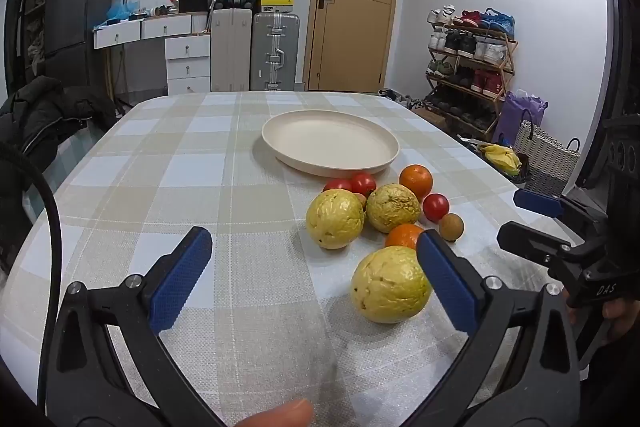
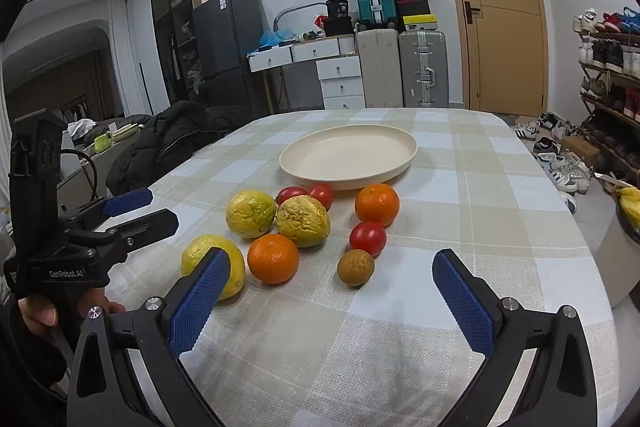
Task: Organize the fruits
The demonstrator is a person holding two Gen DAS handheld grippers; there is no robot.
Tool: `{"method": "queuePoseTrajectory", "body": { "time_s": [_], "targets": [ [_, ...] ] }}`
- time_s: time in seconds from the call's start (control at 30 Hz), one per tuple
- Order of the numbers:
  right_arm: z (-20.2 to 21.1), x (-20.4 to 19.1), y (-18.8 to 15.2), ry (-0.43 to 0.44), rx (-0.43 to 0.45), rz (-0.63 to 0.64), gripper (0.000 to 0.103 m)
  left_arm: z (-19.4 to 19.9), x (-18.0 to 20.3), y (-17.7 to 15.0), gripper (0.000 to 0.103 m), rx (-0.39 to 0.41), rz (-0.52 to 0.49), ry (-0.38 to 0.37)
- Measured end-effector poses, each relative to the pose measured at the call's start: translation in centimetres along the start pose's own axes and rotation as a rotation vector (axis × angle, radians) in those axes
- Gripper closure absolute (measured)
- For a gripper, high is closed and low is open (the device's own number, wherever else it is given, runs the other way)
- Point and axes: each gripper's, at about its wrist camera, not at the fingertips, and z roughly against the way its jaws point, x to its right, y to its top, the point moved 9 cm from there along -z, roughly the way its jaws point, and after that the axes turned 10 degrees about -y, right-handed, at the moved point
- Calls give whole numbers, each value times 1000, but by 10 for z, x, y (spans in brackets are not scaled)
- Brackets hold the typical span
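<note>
A cream plate point(image 1: 330, 143) point(image 2: 348, 155) lies empty on the checked tablecloth. In front of it lie three yellow wrinkled fruits point(image 1: 390, 285) point(image 2: 252, 213), two oranges point(image 1: 416, 181) point(image 2: 273, 258), three red tomatoes point(image 1: 436, 207) point(image 2: 368, 238) and a small brown fruit point(image 1: 451, 226) point(image 2: 355, 267). My left gripper point(image 1: 312, 257) is open and empty, its right finger beside the nearest yellow fruit. My right gripper point(image 2: 332, 279) is open and empty, just short of the brown fruit. Each gripper shows in the other's view point(image 1: 532, 223) point(image 2: 140, 211).
The table point(image 1: 160, 187) has rounded edges. A black jacket point(image 1: 48, 115) lies off its left side. A shoe rack point(image 1: 468, 67), bags and a basket stand to the right. Suitcases, drawers and a door are at the back wall.
</note>
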Motion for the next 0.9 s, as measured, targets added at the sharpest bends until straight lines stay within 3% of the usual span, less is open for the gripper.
{"method": "queuePoseTrajectory", "body": {
  "time_s": [0.9],
  "targets": [
    [-1, 2, -1, -6, -3, 0, 0, -4, 2, 0, 1, 4, -12, -9]
  ]
}}
